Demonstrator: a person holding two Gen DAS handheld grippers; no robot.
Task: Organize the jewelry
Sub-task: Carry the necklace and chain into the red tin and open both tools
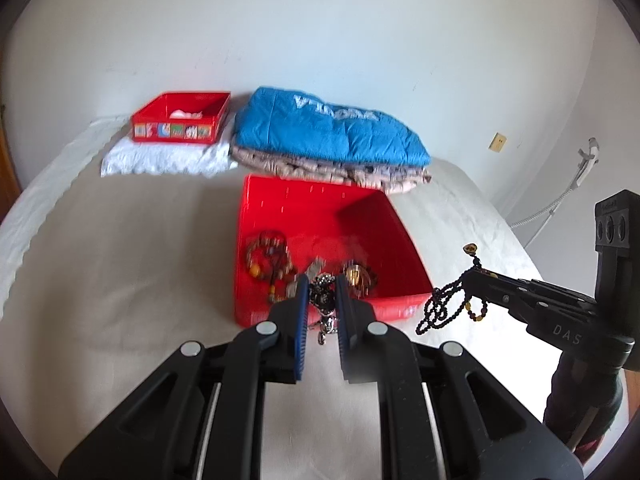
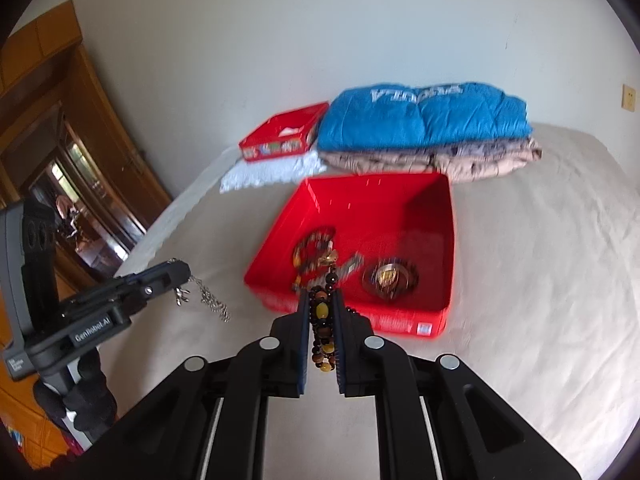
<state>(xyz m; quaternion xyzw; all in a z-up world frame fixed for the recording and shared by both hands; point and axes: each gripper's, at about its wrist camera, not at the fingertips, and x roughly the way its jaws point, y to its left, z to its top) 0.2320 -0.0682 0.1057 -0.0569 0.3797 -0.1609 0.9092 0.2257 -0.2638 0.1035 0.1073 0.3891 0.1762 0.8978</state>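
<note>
A big red tray lies on the bed and holds a beaded bracelet, a gold ring-like piece and other small items. My left gripper is shut on a silver chain just above the tray's near edge; the chain dangles from it in the right wrist view. My right gripper is shut on a bead necklace, dark beads with amber ones, near the tray's front edge; it hangs from the gripper in the left wrist view.
A smaller red box sits on a white cloth at the back. Folded blue and patterned bedding lies behind the tray. A wooden wardrobe stands at the left.
</note>
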